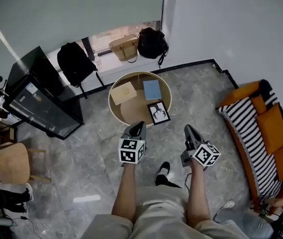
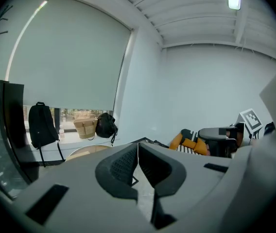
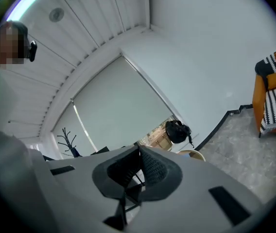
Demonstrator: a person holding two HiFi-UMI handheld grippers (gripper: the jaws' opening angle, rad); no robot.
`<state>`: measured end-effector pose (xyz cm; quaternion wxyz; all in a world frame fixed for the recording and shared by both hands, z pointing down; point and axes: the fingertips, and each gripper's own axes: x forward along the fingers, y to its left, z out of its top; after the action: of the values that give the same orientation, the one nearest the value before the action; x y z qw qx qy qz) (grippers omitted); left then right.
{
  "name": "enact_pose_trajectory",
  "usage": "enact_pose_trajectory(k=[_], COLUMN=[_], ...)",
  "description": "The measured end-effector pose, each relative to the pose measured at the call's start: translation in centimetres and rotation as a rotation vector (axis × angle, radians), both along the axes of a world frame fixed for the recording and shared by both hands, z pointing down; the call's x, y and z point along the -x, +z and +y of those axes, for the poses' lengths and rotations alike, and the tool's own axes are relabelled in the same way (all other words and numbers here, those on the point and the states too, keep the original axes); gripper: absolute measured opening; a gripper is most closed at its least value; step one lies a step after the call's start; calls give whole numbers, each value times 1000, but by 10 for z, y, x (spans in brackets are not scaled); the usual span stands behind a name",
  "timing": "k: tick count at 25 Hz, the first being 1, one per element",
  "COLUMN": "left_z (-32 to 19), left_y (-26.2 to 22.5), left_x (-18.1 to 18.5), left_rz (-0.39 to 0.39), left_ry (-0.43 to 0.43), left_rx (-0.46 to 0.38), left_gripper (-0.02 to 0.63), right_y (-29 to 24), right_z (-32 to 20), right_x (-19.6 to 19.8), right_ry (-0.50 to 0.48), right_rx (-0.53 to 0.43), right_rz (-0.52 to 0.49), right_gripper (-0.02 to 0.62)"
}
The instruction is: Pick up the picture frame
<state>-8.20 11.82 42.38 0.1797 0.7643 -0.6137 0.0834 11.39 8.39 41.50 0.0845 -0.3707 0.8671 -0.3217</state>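
The picture frame (image 1: 158, 112) is black with a white picture and lies flat at the near right edge of a round wooden table (image 1: 116, 111). My left gripper (image 1: 139, 124) hovers just short of the table's near rim, a little left of the frame, with its jaws closed together and empty. My right gripper (image 1: 187, 128) is held over the floor to the right of the frame, also shut and empty. In the left gripper view the pads (image 2: 123, 163) meet at the tips. In the right gripper view the pads (image 3: 155, 168) also touch.
A tan board (image 1: 123, 92) and a blue book (image 1: 152, 89) share the table. A dark glass cabinet (image 1: 37, 96) stands left. A backpack (image 1: 75, 62) and two bags (image 1: 124, 48) sit by the window. An orange sofa (image 1: 268, 133) lines the right, a wooden chair (image 1: 13, 164) the near left.
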Motion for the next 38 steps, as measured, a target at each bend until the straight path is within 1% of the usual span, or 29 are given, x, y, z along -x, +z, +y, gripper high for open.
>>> enact_pose_trajectory(k=[3,7,11,13,16,17,19,21,23,25,27,28,30,33,36,38], left_z=[-35,-73,-108,-117,-122,-121,-120,-118,-119,-122,-128,-133,-152,-189,-231,-258], left_y=[9,18,20,24,36,40,47,51,55,61,72,79,87,87,78,79], left_x=[-21,-45,-68,-75,-80,-80,-74,-62,-50,-43,-42,-43,-41,-40,-45,-47], left_rz=[8,38,47,13,-111,-134,-145,-135,-107,-79,-68,-62,-29,28,65,96], left_ry=[23,45,52,48,69,75,67,33,-15,-45,-36,-22,7,27,53,73], left_rx=[14,27,23,33,76,90,112,125,130,143,166,175,179,162,134,124], left_gripper=[21,21,21,21,21,21,21,21,21,21,21,21,21,21,21,21], right_y=[4,8,9,13,15,17,24,33,42,51,65,72,84,89,81,82], right_z=[-34,-61,-93,-104,-118,-122,-128,-129,-130,-134,-138,-141,-152,-174,-201,-220], right_x=[-12,-14,-22,-25,-24,-21,-13,-4,3,8,9,10,12,7,-3,-8], right_ry=[-23,-150,-194,-206,-213,-215,-224,-248,-273,-279,-272,-267,-257,-241,-207,-203], right_rx=[0,-3,-21,-21,-20,-18,-5,13,35,70,101,110,110,80,69,81], right_rz=[-9,-59,-44,-46,-135,-158,-170,-152,-132,-140,-132,-113,-44,76,109,143], right_gripper=[35,35,34,34,34,34,34,34,34,34,34,34,34,34,34,34])
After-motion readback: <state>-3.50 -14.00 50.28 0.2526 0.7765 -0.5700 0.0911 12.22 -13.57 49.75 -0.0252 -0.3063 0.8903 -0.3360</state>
